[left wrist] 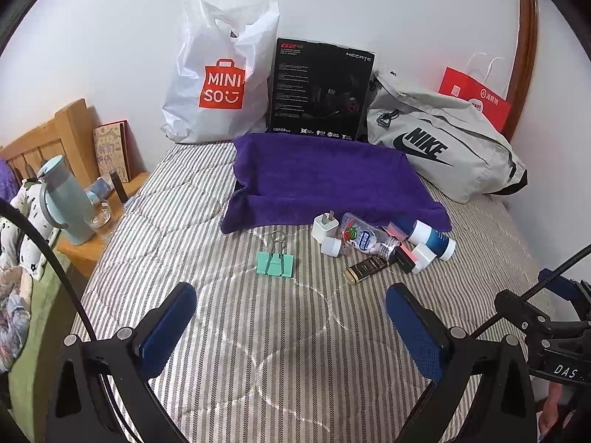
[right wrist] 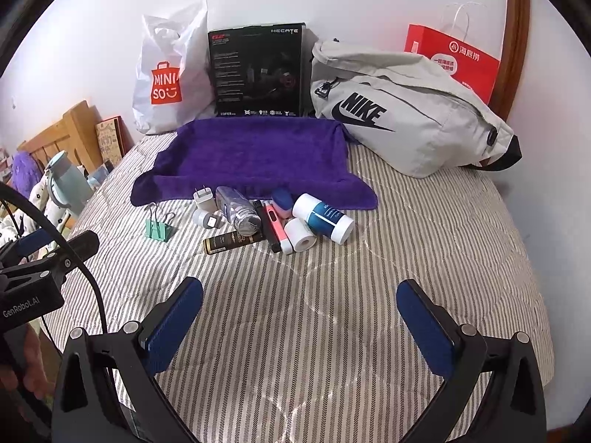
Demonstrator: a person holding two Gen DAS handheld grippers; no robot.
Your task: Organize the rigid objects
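Observation:
A heap of small rigid items lies on the striped bed in front of a purple towel [left wrist: 325,181] [right wrist: 255,155]. A mint binder clip [left wrist: 276,260] [right wrist: 159,227] lies apart at the left. In the heap are a white plug [left wrist: 325,226] [right wrist: 204,199], a clear candy bottle [left wrist: 365,240] [right wrist: 236,208], a dark gold-capped tube [left wrist: 367,268] [right wrist: 232,241], a pink and black device [right wrist: 275,227] and a white and blue bottle [left wrist: 432,238] [right wrist: 325,217]. My left gripper [left wrist: 291,308] and right gripper [right wrist: 301,304] hang open and empty short of them.
Against the wall stand a white Miniso bag [left wrist: 221,81], a black box [left wrist: 321,88], a grey Nike bag [left wrist: 443,144] and a red paper bag [right wrist: 454,59]. A wooden bedside shelf with a pale blue flask [left wrist: 68,203] is at the left.

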